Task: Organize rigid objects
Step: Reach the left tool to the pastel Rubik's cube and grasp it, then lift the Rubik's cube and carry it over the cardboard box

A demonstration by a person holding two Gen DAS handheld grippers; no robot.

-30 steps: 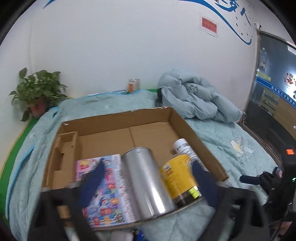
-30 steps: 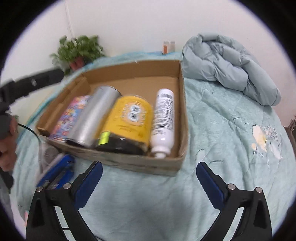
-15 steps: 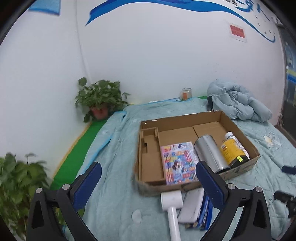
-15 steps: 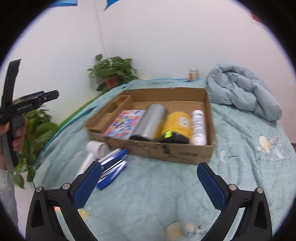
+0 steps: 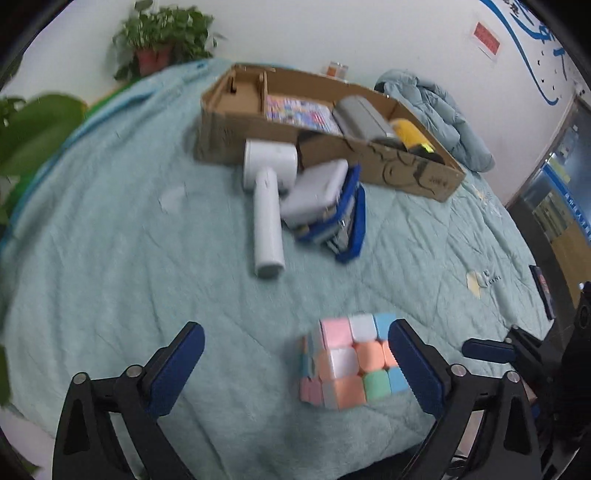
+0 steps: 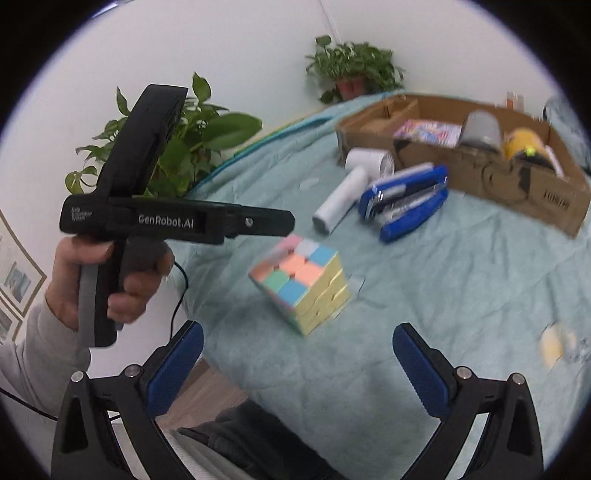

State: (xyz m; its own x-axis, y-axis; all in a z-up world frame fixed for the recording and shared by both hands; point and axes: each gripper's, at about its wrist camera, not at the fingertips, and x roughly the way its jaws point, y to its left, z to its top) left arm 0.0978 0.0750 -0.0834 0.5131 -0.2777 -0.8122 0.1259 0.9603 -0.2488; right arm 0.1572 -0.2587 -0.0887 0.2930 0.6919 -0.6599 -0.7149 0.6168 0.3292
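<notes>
A pastel puzzle cube (image 5: pixel 349 363) lies on the teal bedspread, just inside my left gripper's right finger; it also shows in the right wrist view (image 6: pixel 304 282). My left gripper (image 5: pixel 295 363) is open and empty, low over the bed. My right gripper (image 6: pixel 297 363) is open and empty, short of the cube. A cardboard box (image 5: pixel 402 162) holds a colourful book (image 5: pixel 299 112), a silver can (image 5: pixel 364 118) and a yellow jar (image 5: pixel 412 134). A white handheld fan (image 5: pixel 267 197) and blue staplers (image 5: pixel 332 214) lie in front of the box.
Potted plants (image 5: pixel 166 35) stand at the bed's far left corner and left edge. A grey-blue duvet (image 5: pixel 439 110) is bunched behind the box. The left hand and its gripper body (image 6: pixel 147 218) show at left in the right wrist view.
Both grippers have pulled back from the box toward the bed's near edge. The puzzle cube has come into view between the left gripper's fingers. Both stay open.
</notes>
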